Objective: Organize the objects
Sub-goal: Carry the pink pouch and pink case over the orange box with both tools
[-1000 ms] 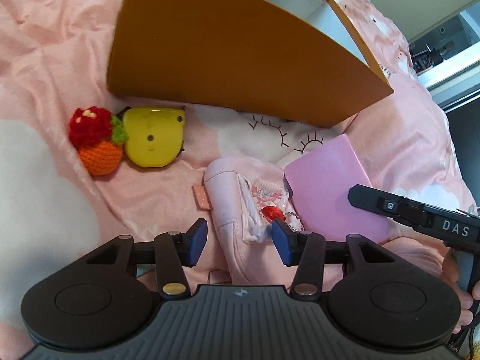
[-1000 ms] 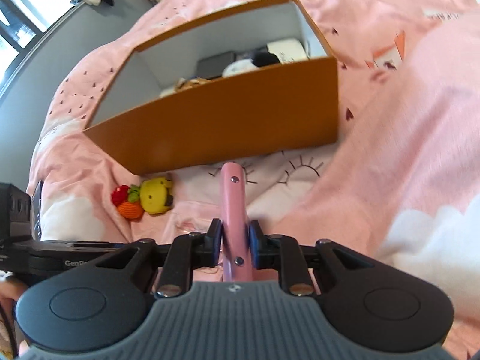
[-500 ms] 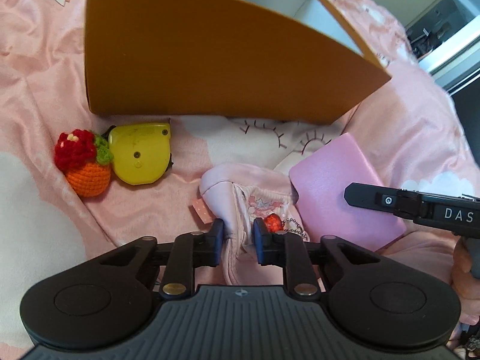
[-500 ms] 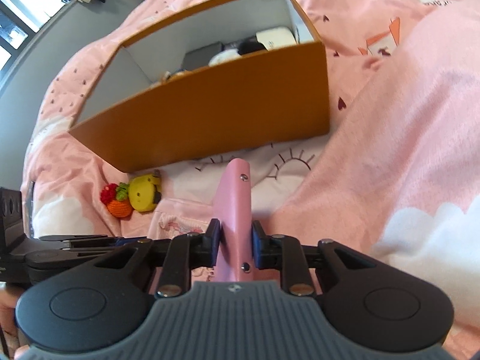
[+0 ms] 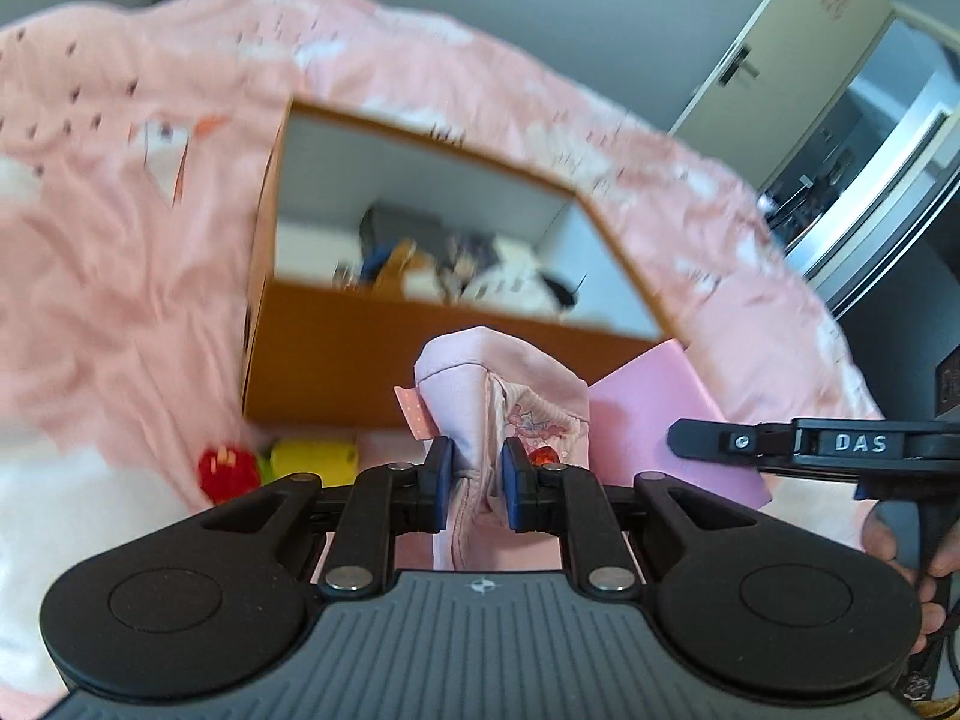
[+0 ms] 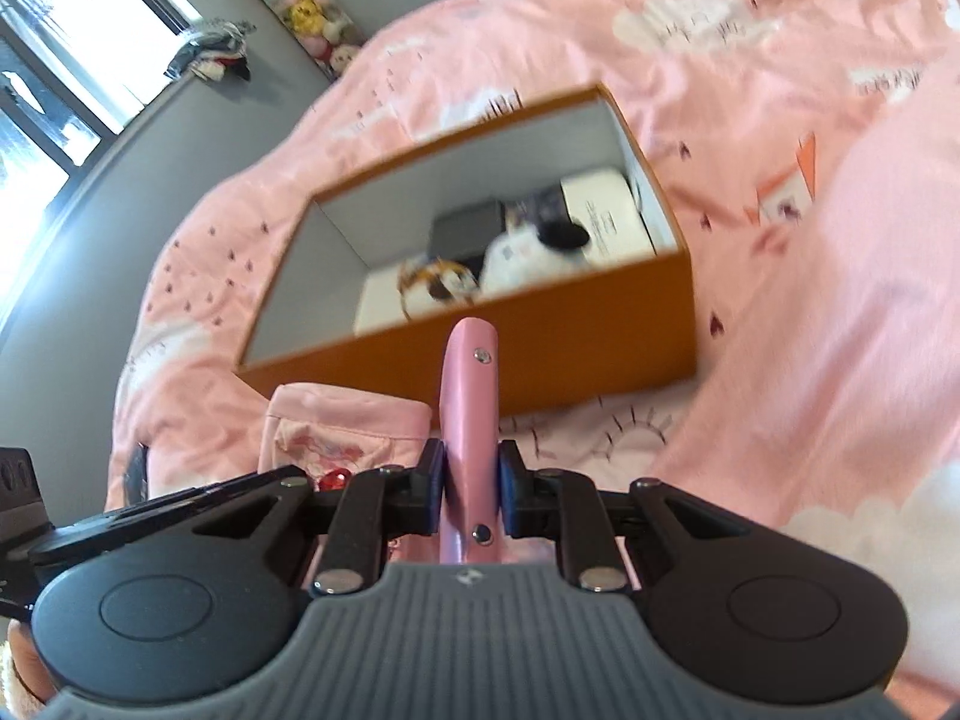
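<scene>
Our left claw point(image 5: 474, 483) has just pinched shut on the pouch point(image 5: 504, 384); right claw point(image 6: 471, 483) grips the pink case point(image 6: 469, 420), both before the box point(image 6: 540, 330). Only the left view shows toys point(image 5: 273, 468) on the bed point(image 6: 810, 330).

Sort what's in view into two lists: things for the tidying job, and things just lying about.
For the job: pink pouch in left gripper; pink notebook in right gripper; orange box; yellow toy; red toy.

Lying about: pink bedspread; plush toys.
</scene>
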`<act>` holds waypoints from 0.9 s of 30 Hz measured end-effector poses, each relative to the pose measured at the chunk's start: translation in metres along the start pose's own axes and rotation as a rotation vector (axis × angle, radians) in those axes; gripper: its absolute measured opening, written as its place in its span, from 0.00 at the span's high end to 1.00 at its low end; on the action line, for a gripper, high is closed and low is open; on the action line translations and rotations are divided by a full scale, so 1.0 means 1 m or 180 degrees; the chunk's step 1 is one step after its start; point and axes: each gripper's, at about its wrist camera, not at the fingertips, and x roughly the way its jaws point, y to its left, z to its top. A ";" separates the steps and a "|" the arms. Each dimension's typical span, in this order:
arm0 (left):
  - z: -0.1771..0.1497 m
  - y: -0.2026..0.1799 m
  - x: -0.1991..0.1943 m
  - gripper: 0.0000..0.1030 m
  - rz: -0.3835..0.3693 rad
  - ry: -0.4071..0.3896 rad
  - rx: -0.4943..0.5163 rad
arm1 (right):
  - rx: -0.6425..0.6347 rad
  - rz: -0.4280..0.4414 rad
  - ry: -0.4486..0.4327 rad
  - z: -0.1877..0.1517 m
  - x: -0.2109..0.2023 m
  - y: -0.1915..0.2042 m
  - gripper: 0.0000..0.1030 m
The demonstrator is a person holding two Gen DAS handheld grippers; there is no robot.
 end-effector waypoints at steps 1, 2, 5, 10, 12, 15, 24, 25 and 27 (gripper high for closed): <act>0.003 -0.001 -0.004 0.82 -0.0029 -0.0049 0.0006 | -0.0028 0.0023 -0.0038 0.003 -0.004 0.003 0.81; 0.008 -0.003 -0.008 0.82 -0.0054 -0.0096 0.0014 | -0.0045 0.0049 -0.0077 0.007 -0.008 0.007 0.81; 0.022 -0.011 -0.018 0.82 -0.0099 -0.0238 0.0026 | -0.0122 0.0113 -0.0204 0.019 -0.019 0.019 0.81; 0.047 -0.013 -0.028 0.82 -0.0138 -0.0437 -0.0001 | -0.0312 0.0162 -0.0425 0.046 -0.031 0.036 0.82; 0.058 -0.013 -0.028 0.82 -0.0081 -0.0508 -0.0001 | -0.0356 0.0170 -0.0488 0.059 -0.031 0.042 0.82; 0.074 -0.012 -0.021 0.82 0.0007 -0.0579 0.0014 | -0.0411 0.0147 -0.0561 0.077 -0.024 0.051 0.82; 0.125 0.019 0.007 0.82 0.0164 -0.0438 0.0039 | -0.0382 0.0089 -0.0462 0.121 0.038 0.065 0.82; 0.130 0.024 0.009 0.82 0.0182 -0.0418 0.0020 | -0.0339 0.0096 -0.0436 0.125 0.047 0.064 0.82; 0.140 0.034 0.012 0.82 0.0216 -0.0396 -0.0004 | -0.0247 0.0117 -0.0377 0.132 0.067 0.062 0.82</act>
